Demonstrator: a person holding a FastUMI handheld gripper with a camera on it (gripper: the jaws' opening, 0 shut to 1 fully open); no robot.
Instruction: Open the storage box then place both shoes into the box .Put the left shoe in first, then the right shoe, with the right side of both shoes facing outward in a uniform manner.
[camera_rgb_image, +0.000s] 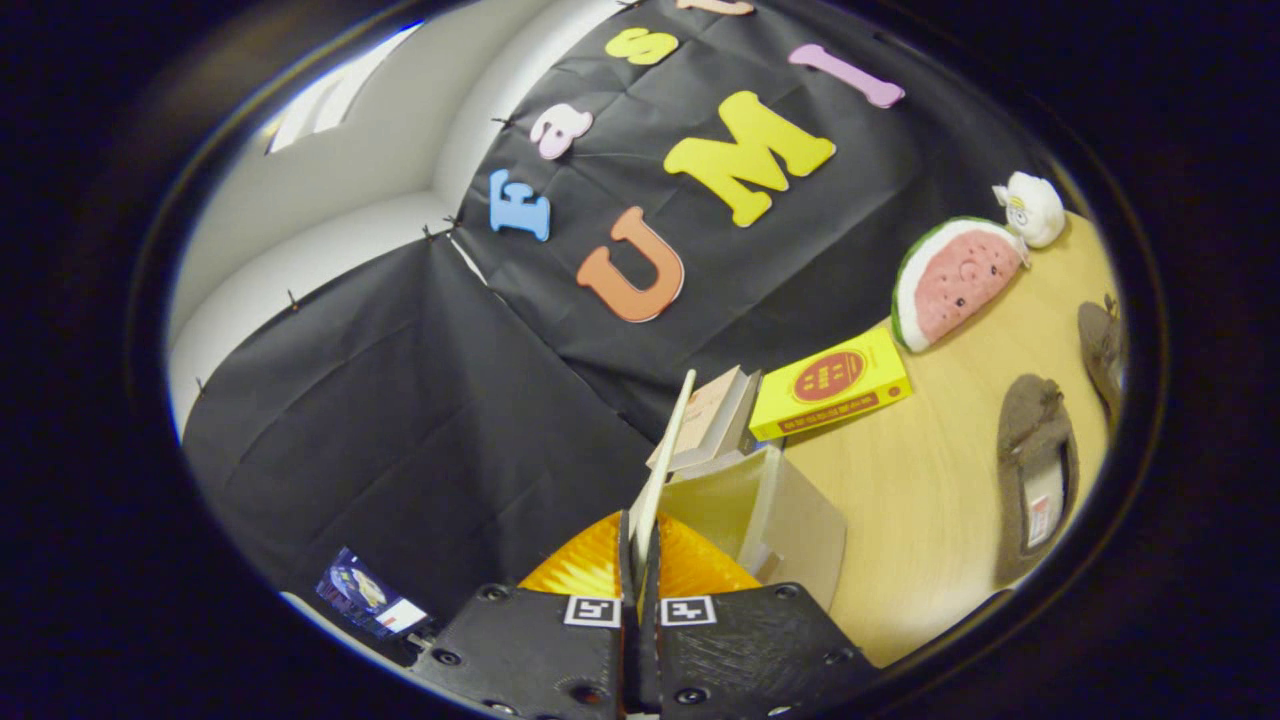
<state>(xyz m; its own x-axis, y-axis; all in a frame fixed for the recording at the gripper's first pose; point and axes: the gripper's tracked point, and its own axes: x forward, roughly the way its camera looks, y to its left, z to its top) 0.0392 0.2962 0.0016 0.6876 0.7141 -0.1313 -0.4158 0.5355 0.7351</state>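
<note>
While the whole view is rolled over so that the pale wooden worktop (930, 520) climbs up one side, the tongs (640, 545) point forward with their two fingers drawn almost together, clamped on the thin cream-coloured lid panel (662, 470) of the translucent off-white plastic storage box (775, 520). At the far left, low against the booth's black cloth, lies a small glossy blue packet (365, 592), too small to make out further. Just behind the fingertips bulges a ribbed orange dome-shaped object (590, 568), half hidden by the tongs, so what it is cannot be told. The lid panel rises edge-on from between the fingers and stands open above the box, which sits just ahead of them and slightly to the right, its inside hard to see. Beyond the box lean a grey-covered book (715, 420) and a yellow book with a red round emblem (830, 385). Farther right rest a watermelon-slice plush cushion (950, 280) and a small white plush toy (1030, 208). Well apart from the tongs, a grey-brown fuzzy slipper-like shoe (1035, 470) lies on the worktop, and a second similar shoe (1100, 350) beyond it is cut off.
</note>
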